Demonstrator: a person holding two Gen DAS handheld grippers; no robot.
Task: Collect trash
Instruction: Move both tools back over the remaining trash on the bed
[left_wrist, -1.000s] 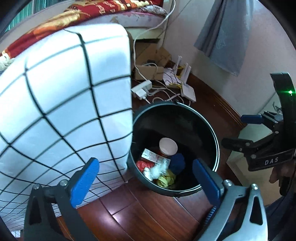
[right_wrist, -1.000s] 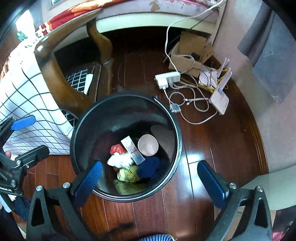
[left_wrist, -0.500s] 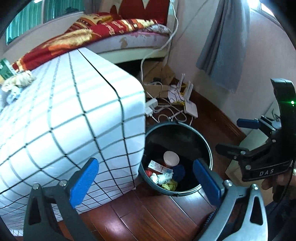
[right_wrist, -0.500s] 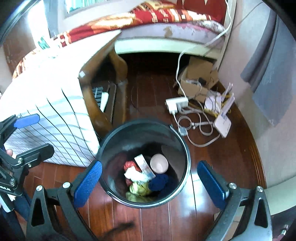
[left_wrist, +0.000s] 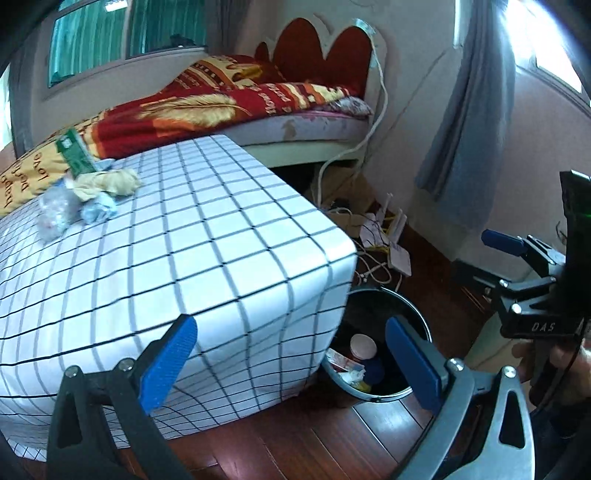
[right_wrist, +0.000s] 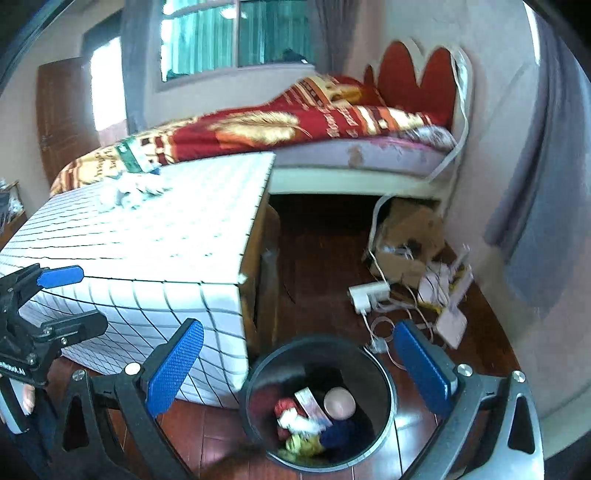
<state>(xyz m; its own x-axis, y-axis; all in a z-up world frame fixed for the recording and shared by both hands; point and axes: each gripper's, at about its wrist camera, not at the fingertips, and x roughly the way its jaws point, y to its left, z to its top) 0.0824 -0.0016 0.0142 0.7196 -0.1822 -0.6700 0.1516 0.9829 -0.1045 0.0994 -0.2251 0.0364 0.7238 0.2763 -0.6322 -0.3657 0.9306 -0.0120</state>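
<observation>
Below, I see the round black trash bin (right_wrist: 317, 402) on the wood floor beside the desk (left_wrist: 177, 266), holding crumpled scraps and a pink cup, more crumpled trash (left_wrist: 88, 195) on the checked cloth, my left hand-held gripper (left_wrist: 291, 365) and right hand-held gripper (right_wrist: 299, 365) both spread apart, empty

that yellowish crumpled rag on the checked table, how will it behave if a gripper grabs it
The yellowish rag looks bunched and wrinkled, so it is probably floppy and will likely sag from the fingers. It looks like thin cloth, so probably light. It touches the clear wrapper, which may drag along.
</observation>
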